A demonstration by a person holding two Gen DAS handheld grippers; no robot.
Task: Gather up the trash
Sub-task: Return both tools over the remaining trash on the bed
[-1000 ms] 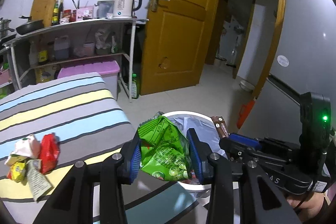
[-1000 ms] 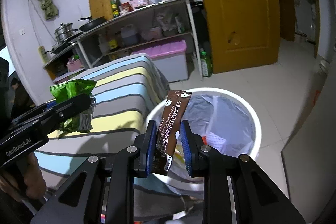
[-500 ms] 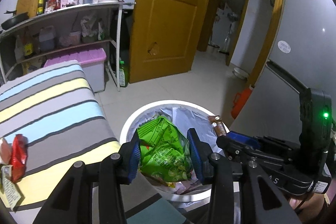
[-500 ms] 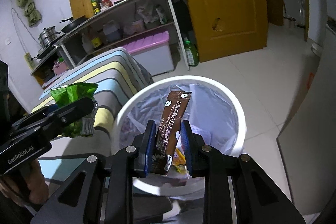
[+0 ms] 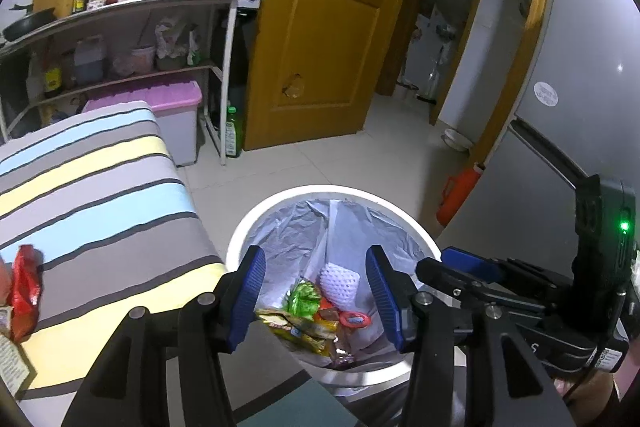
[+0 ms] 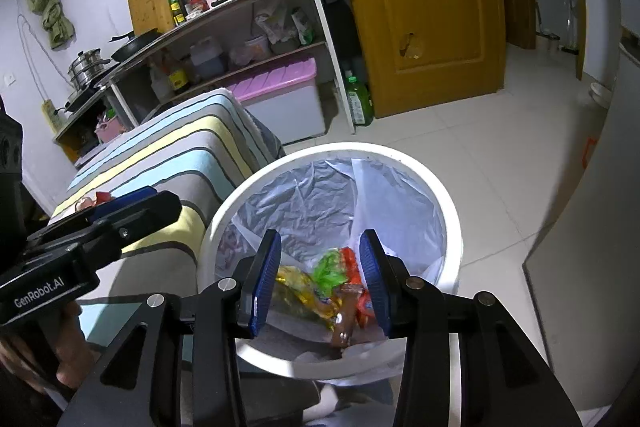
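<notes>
Tiled kitchen floor, a striped table point(image 5: 92, 195) at left: my left tongs point(image 5: 316, 291) have just spread wide, empty, above the white bin point(image 5: 256, 223), the green wrapper point(image 5: 304, 297) inside. Right view: my right tongs point(image 6: 320, 279) have just been opening, nothing between, the brown sachet point(image 6: 346, 315) lying in the bin point(image 6: 448, 211).

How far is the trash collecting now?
Done: green bag and brown sachet lie in the bin. In hand: nothing; left gripper and right gripper have just been opening, empty. Left: red wrapper and other wrappers on the striped cover.
</notes>
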